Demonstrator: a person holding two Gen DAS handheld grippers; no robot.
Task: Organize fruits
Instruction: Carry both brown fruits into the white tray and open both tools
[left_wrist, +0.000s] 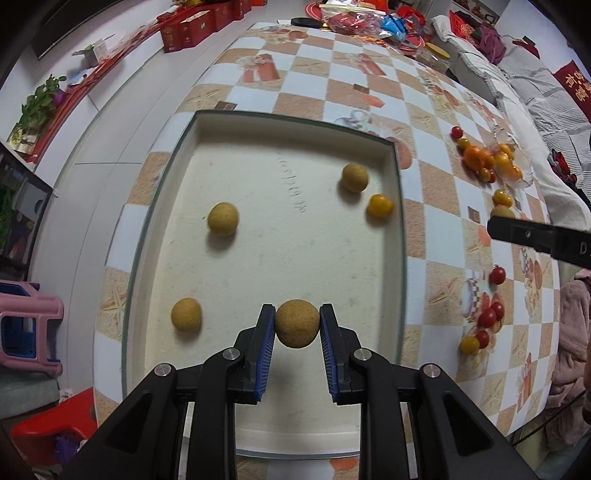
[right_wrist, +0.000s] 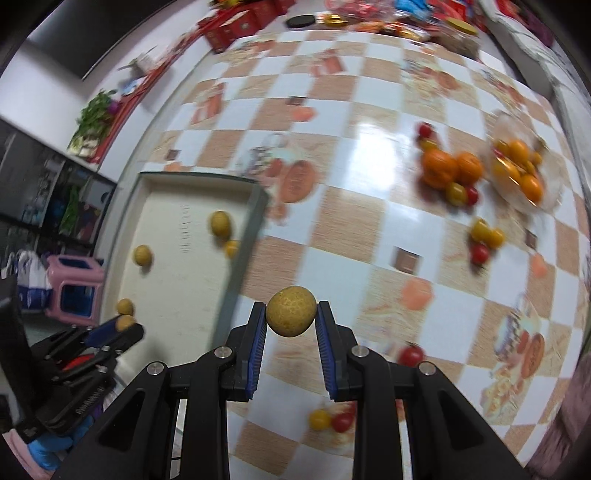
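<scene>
Pinching: left tongs (left_wrist: 297, 325) grip longan (left_wrist: 297, 323) over tray (left_wrist: 399, 206); right tongs (right_wrist: 291, 318) grip second longan (right_wrist: 291, 312) above desk (right_wrist: 332, 229). Risk: round fruit rolls on release toward tray's 3 o'clock wall; blur suggests fast swing, slip possible.

Counts: 2 grippers, left gripper (left_wrist: 297, 325) and right gripper (right_wrist: 290, 314), each clamping 1 tan longan; 1 white tray (left_wrist: 295, 122) holding 3 more tan longans (left_wrist: 222, 218) plus 1 yellow cherry tomato (left_wrist: 379, 206); 2 loose oranges (right_wrist: 439, 168) on the tablecloth; 1 clear bag of oranges (right_wrist: 517, 166); cherry tomatoes scattered, too blurred to count
</scene>
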